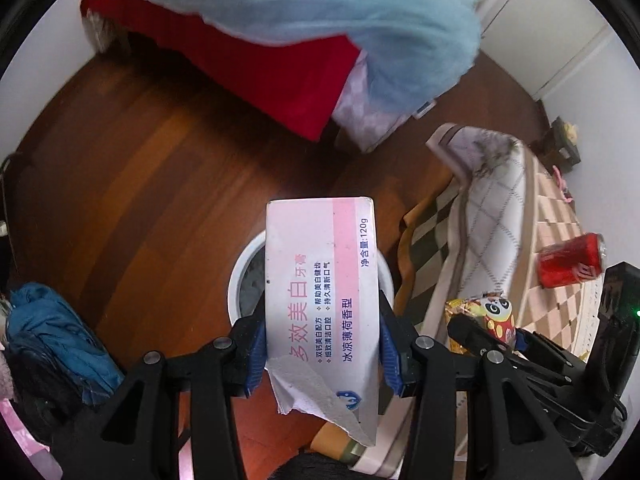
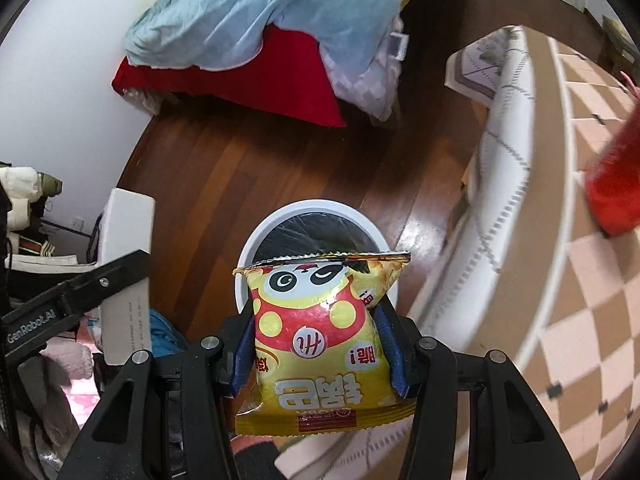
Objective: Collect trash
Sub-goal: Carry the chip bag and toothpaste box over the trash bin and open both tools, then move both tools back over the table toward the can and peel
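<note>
Left gripper (image 1: 322,354) clamped a toothpaste box (image 1: 322,300) above the white bin (image 2: 316,216) on the floor; right gripper (image 2: 320,354) gripped a yellow snack bag (image 2: 320,340) over that bin, a red can (image 1: 572,260) lying well right of it.

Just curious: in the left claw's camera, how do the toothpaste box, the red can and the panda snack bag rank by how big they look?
1. toothpaste box, largest, though it is nearest the lens.
2. red can.
3. panda snack bag, partly hidden by the other claw, so its place against the can is unsure.
</note>
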Demonstrator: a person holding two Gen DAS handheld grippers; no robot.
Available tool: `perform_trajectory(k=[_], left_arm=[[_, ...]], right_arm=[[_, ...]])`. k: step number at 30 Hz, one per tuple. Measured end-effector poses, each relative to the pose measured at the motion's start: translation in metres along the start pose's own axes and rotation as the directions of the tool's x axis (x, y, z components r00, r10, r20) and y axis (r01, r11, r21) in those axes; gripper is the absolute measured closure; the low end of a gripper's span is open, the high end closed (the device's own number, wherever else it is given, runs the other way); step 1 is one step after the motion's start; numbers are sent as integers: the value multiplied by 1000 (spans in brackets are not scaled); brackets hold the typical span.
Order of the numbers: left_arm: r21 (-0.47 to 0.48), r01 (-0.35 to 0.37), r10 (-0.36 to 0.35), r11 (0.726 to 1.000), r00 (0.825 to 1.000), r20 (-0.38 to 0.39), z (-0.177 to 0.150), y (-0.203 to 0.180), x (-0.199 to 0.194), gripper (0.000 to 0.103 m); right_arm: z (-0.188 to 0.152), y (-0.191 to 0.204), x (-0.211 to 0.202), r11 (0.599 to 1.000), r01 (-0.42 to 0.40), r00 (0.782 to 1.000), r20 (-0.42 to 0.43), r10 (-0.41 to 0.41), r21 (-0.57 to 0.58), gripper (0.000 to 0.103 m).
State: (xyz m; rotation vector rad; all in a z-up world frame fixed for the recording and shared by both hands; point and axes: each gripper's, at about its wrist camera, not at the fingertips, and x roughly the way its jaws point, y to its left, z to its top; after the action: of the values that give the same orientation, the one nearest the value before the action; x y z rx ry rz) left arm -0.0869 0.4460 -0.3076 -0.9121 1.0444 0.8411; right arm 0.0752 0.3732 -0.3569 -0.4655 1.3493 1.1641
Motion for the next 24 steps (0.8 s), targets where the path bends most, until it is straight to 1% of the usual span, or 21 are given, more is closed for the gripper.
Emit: perform_trajectory(k=[2,4,5,6,7,8,9,10,11,12,13,15,17,18,21,24], left_arm=[[-26,17,-18,1000,999,-29,2,8,7,58],[-50,20,-22,999,999,-37,4,20,9,56],[-58,21,-23,998,999,-38,5,24,9,44],[-74,22,-24,997,999,-34,5,30,9,22],[-86,27,-30,996,999,-25,5,34,7,14],[-94,27,-29,995,999,-18,6,40,5,10],[-97,13,-14,995,1000,-13,7,44,6,10],[-100,1,-2,995,1000,-14,8,49,6,9],[-106,-16,15,994,1000,-12,6,52,4,8],[-104,-33,32,994,999,-4,5,53,2,6],[-99,-66,68,993,998,13,3,54,-1,6],[-88,-124,128,988,991,43,-3,56,-8,6],[-83,-180,186,980,980,70,-12,56,-13,6],[-80,-220,226,972,971,82,-18,56,-16,6],[-83,-258,266,963,958,109,-33,57,-22,6],[-76,-280,288,957,949,127,-46,55,-29,6]], right_arm=[[4,2,11,1000,5,1000,-8,-5,4,48],[10,0,20,1000,-7,1000,-25,8,18,48],[12,0,26,999,-16,999,-31,17,28,47],[14,-1,30,999,-18,999,-34,19,30,47],[16,0,35,999,-23,999,-38,24,30,47],[18,1,40,999,-39,998,-43,40,26,47],[18,2,42,999,-43,998,-48,44,22,42],[19,4,47,999,-40,998,-50,41,20,34],[20,5,49,999,-49,998,-49,50,18,16],[20,6,52,998,-52,997,-48,53,17,4],[20,8,52,999,-37,998,-47,37,10,2],[18,14,51,1000,8,999,-42,-8,-22,1],[14,19,46,998,33,999,-38,-35,-46,1],[11,22,42,996,63,997,-34,-65,-67,1],[1,26,30,989,112,993,-21,-114,-100,1],[-8,29,19,981,148,989,-10,-150,-122,1]])
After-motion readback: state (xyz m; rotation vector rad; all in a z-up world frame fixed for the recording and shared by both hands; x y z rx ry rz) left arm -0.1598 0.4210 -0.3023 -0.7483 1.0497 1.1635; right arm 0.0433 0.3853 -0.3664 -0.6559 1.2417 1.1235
